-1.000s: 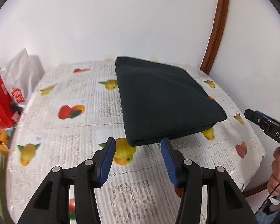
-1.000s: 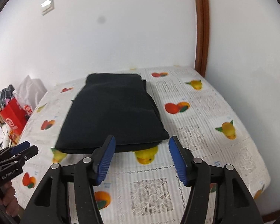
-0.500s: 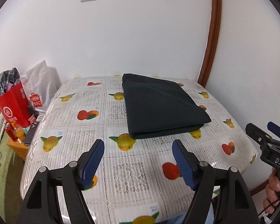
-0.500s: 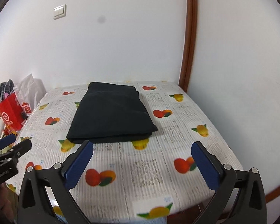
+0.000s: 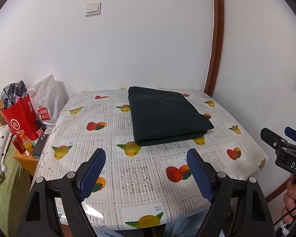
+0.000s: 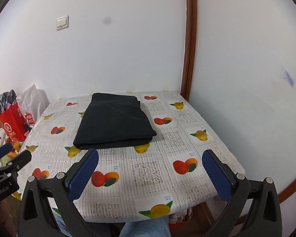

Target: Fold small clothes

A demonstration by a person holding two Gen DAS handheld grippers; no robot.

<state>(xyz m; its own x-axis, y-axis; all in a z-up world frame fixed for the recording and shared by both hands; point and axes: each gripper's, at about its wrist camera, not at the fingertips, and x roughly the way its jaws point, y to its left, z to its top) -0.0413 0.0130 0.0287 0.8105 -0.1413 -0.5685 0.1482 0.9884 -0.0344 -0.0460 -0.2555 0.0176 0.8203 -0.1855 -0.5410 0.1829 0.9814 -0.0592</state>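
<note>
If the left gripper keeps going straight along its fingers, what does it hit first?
Most likely the fruit-print tablecloth, just short of the folded dark garment. The left gripper, jaws opening with nothing between them, points down at bare cloth; depth is uncertain.

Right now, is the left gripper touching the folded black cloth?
Apart. In the left wrist view, bare tablecloth shows between the opening left gripper and the folded black cloth.
</note>
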